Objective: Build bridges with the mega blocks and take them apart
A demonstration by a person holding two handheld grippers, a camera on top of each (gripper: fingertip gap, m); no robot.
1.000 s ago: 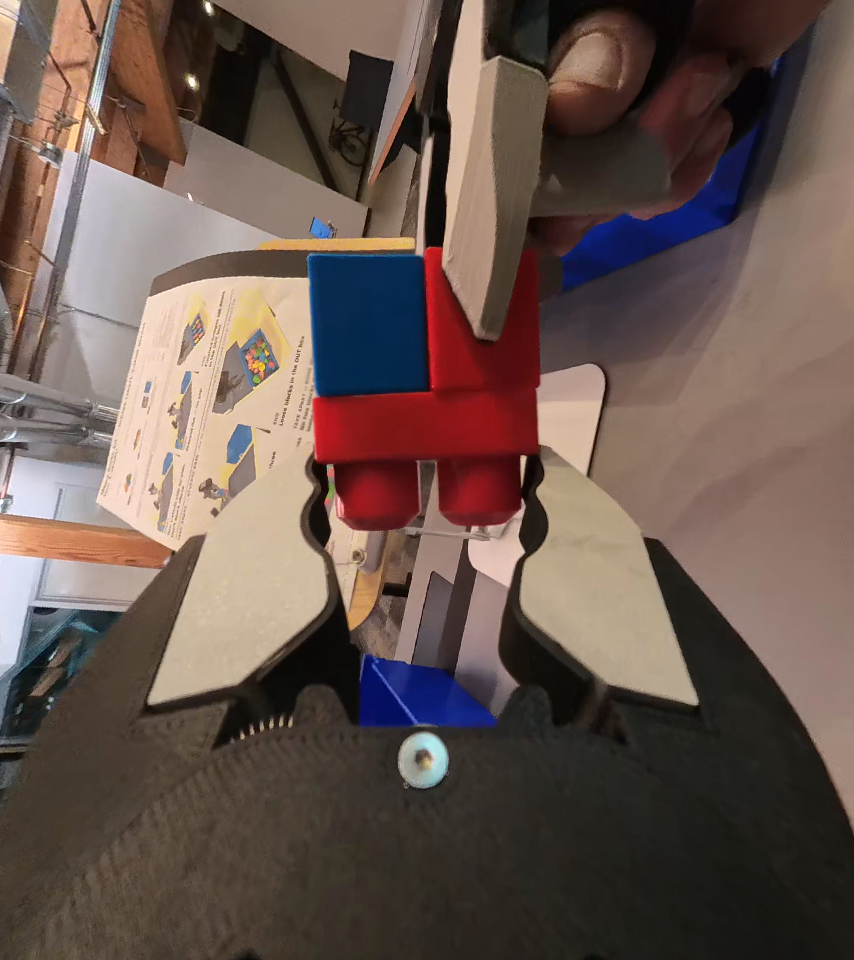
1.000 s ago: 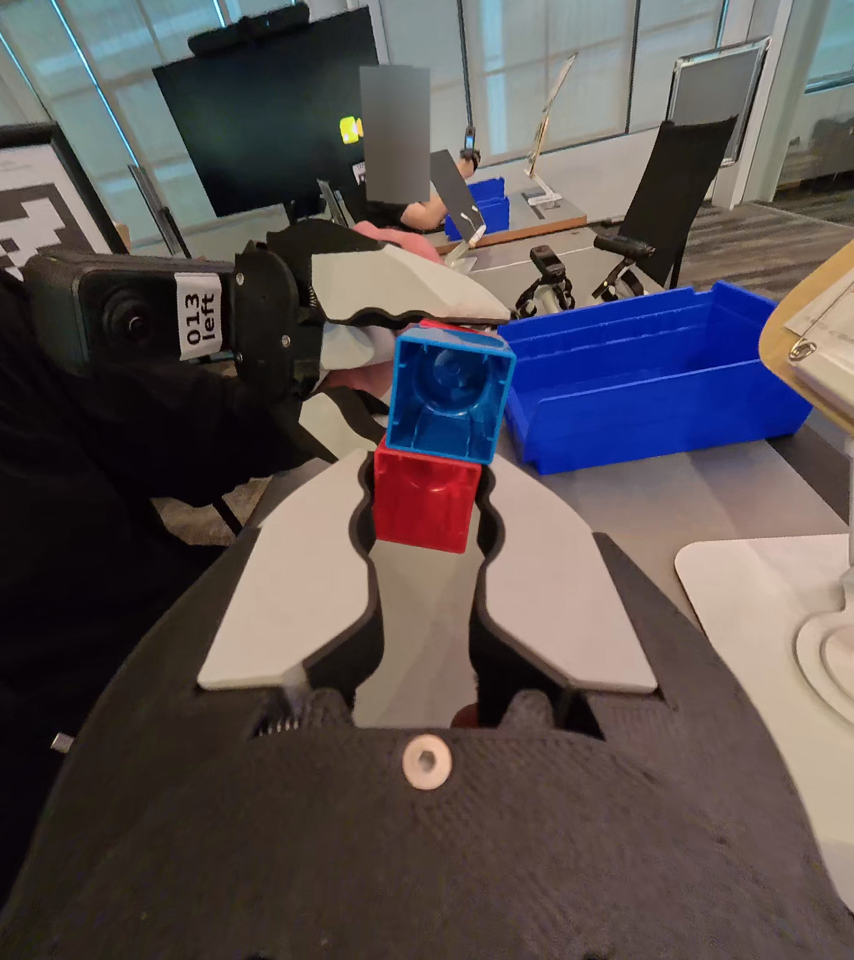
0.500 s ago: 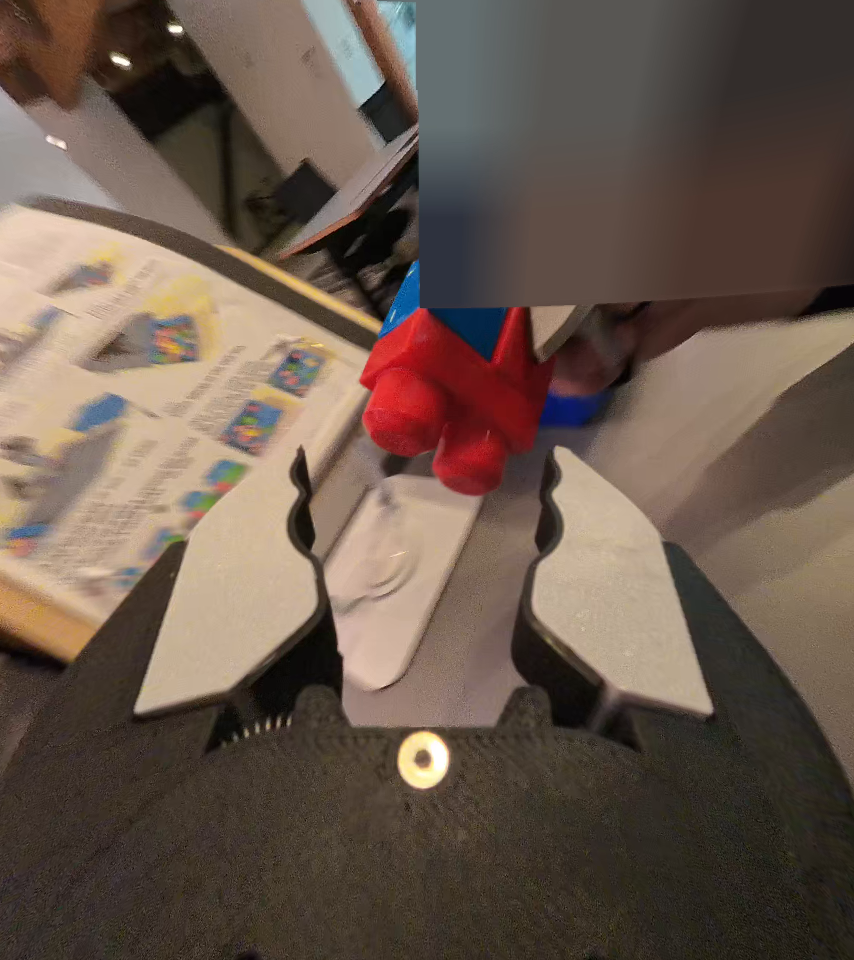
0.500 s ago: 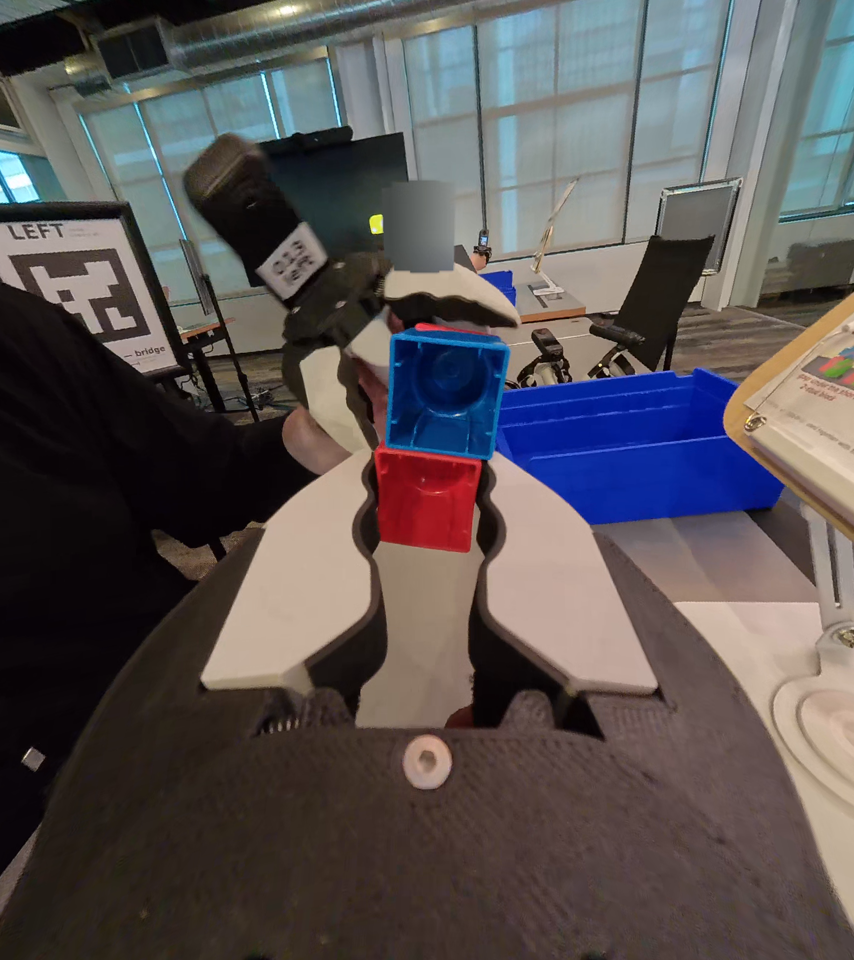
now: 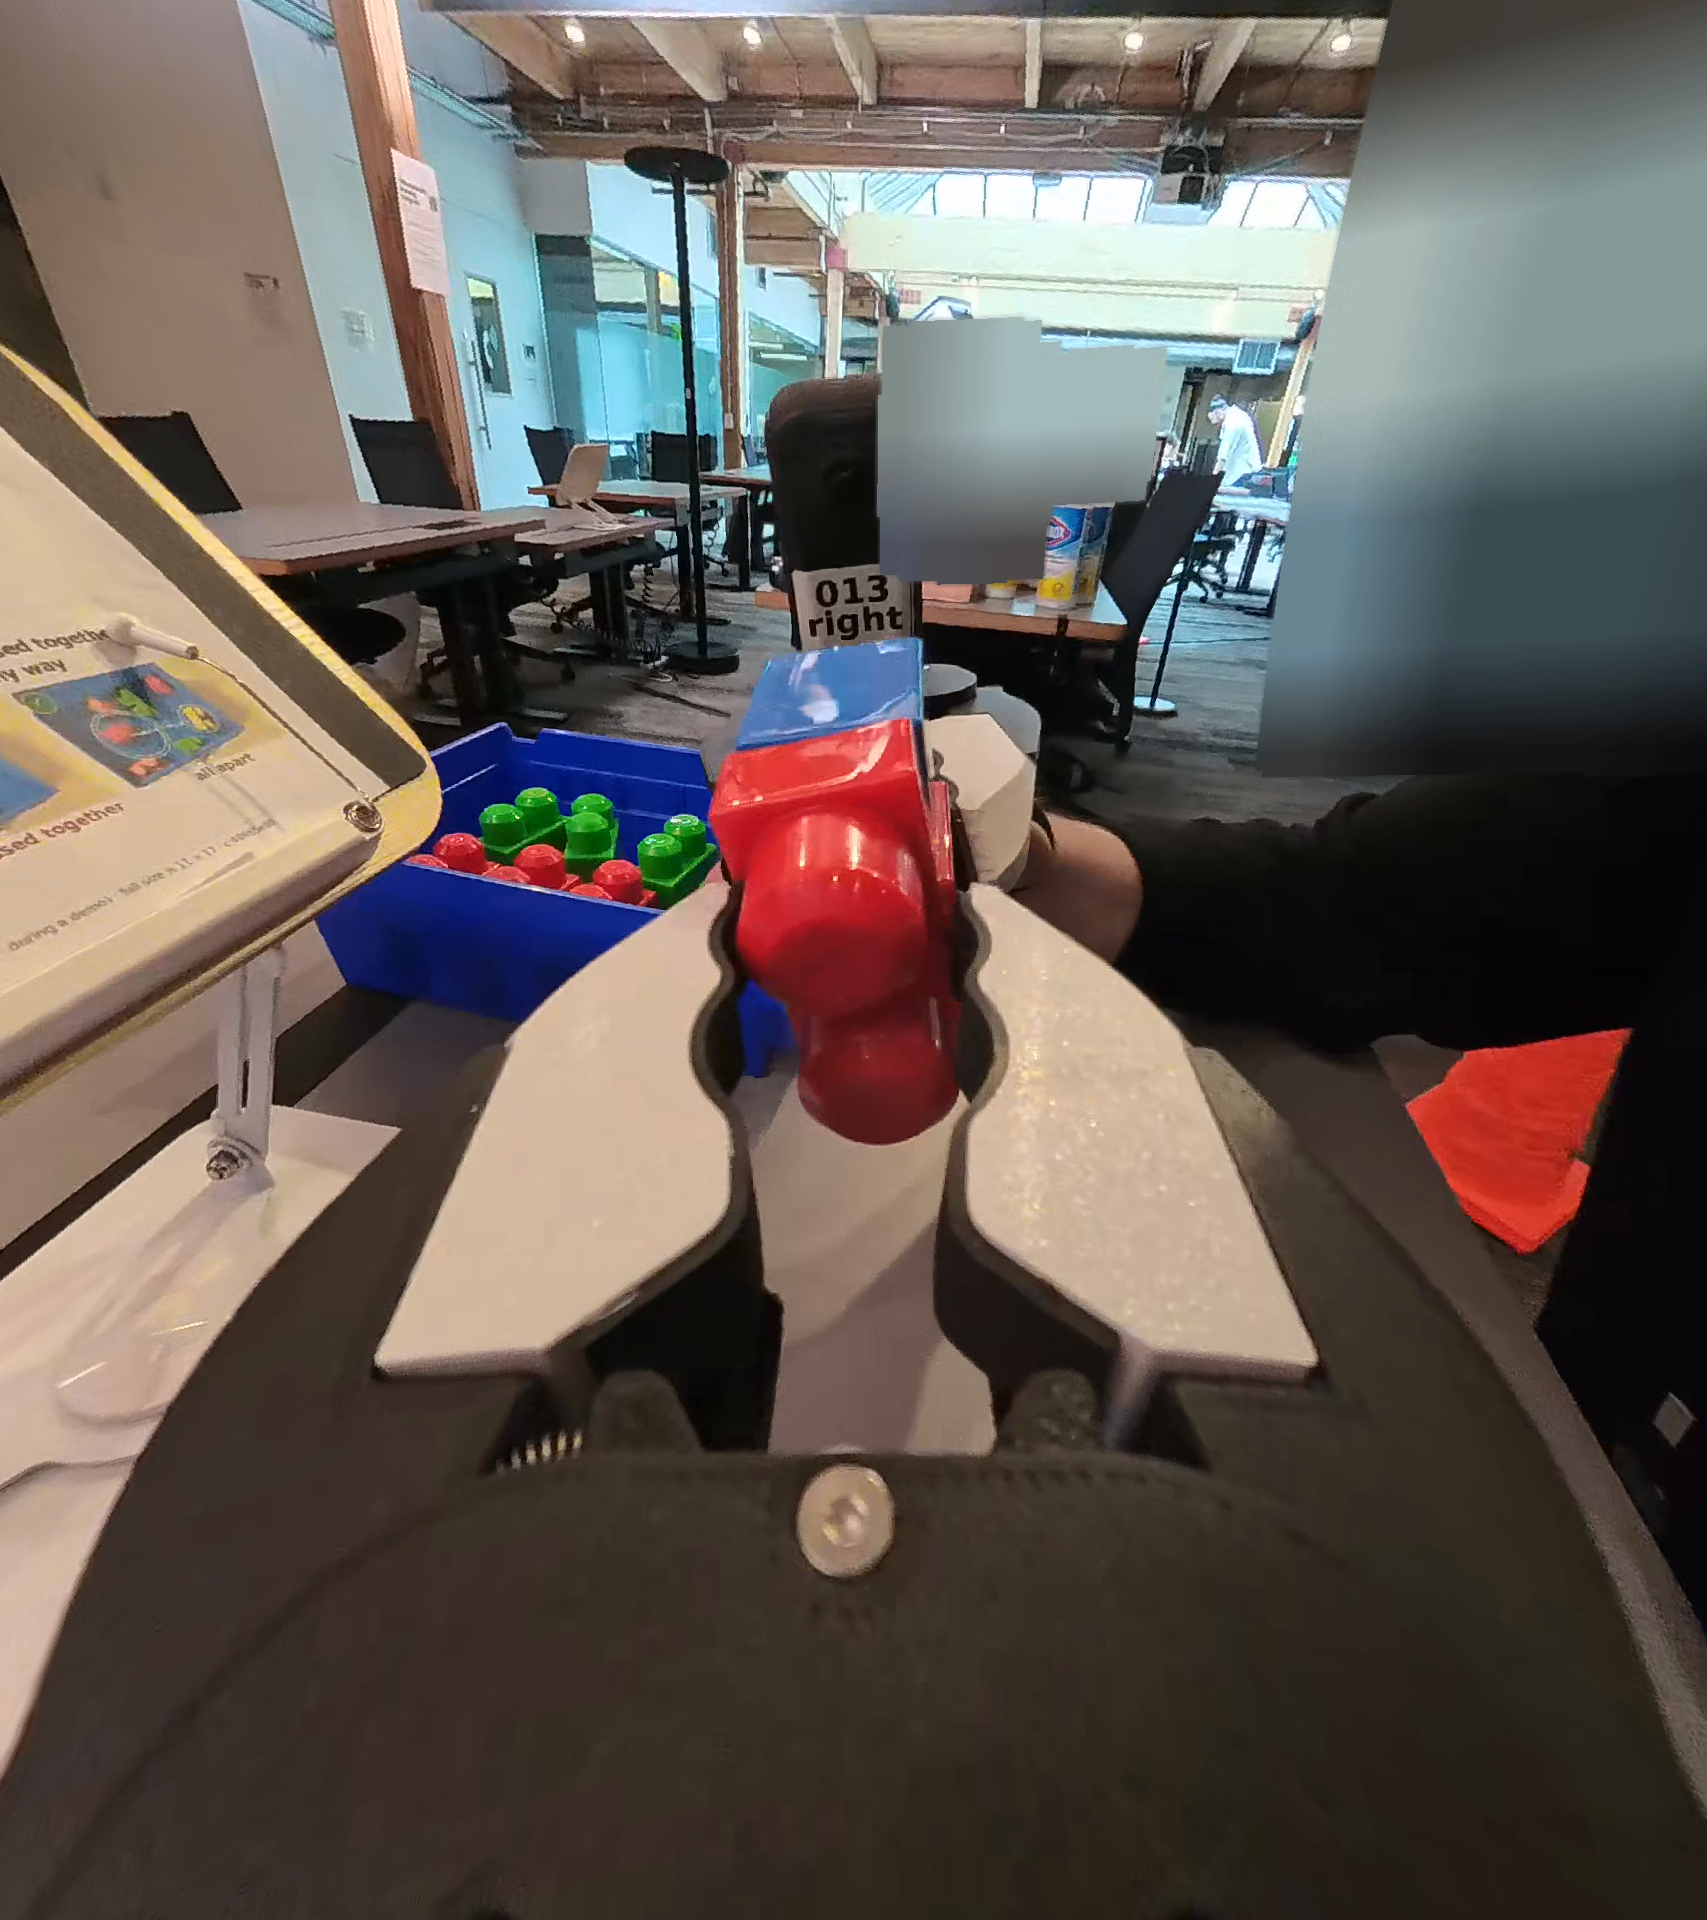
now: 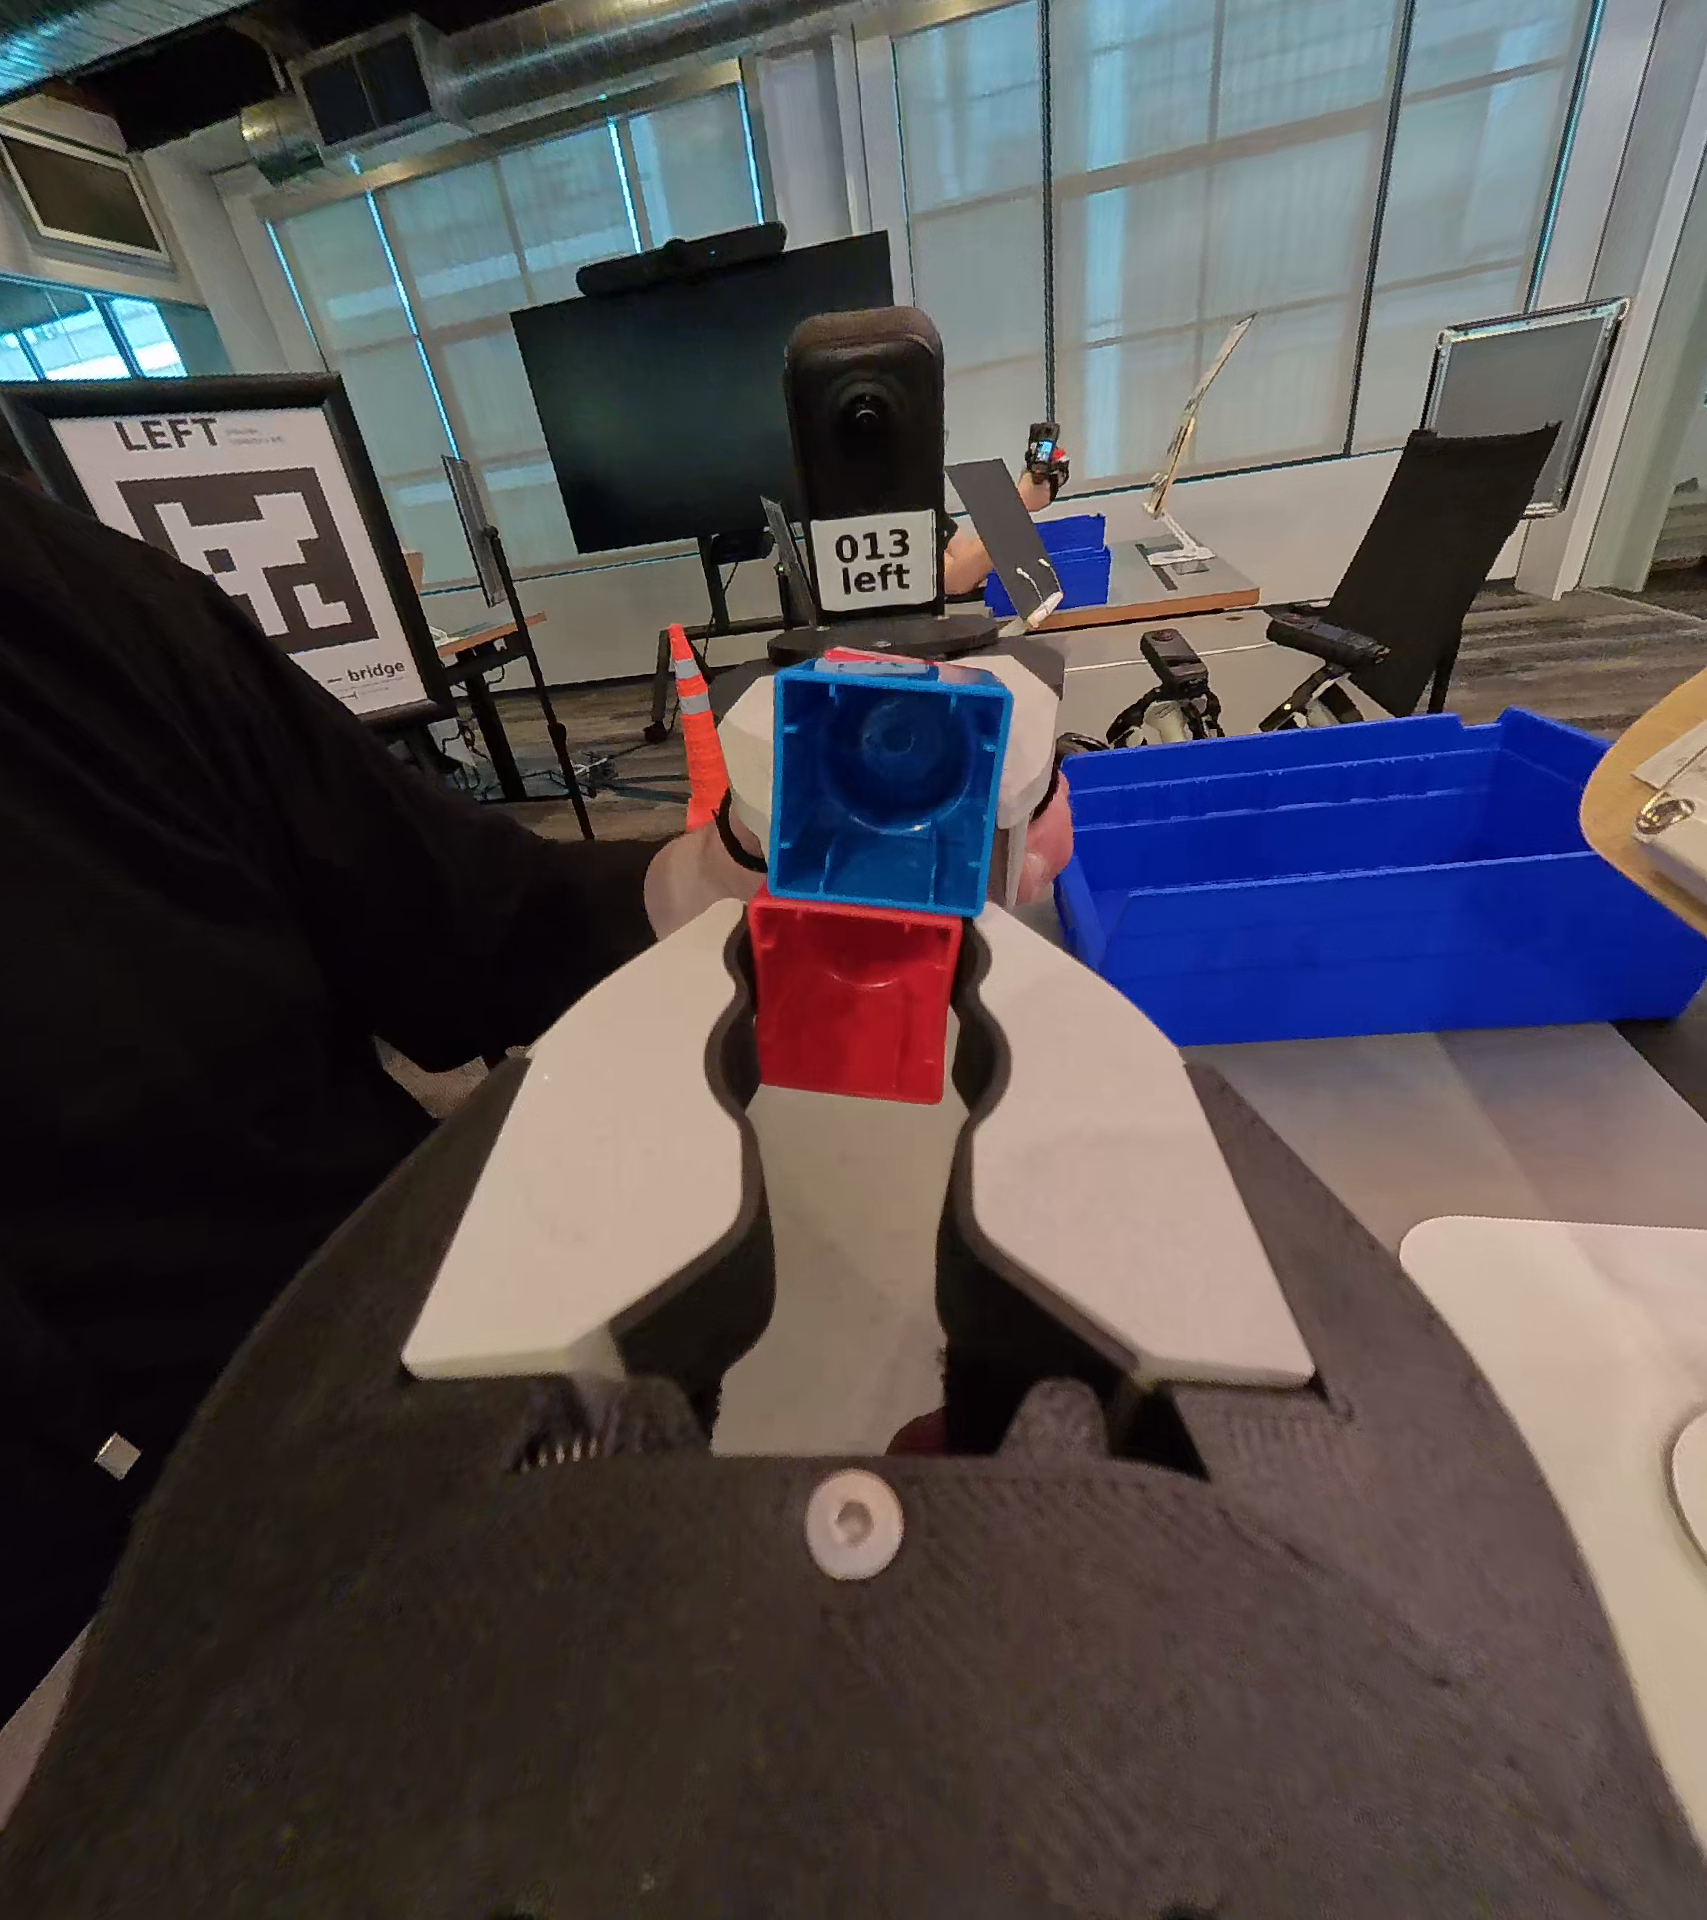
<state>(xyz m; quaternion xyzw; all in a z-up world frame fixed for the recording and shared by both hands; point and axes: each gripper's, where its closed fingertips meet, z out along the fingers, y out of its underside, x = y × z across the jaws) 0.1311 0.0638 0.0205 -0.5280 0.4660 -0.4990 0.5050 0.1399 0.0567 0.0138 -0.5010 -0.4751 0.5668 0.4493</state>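
Both grippers clamped: left gripper (image 5: 844,997) on the red top block (image 5: 833,862), right gripper (image 6: 854,997) on a red leg (image 6: 849,1003); teardown step, pull them apart next.

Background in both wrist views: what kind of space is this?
Probably an open-plan office or lab used for data collection: rows of desks with black office chairs, a large black wall screen on a stand, and blue plastic bins on a grey table.
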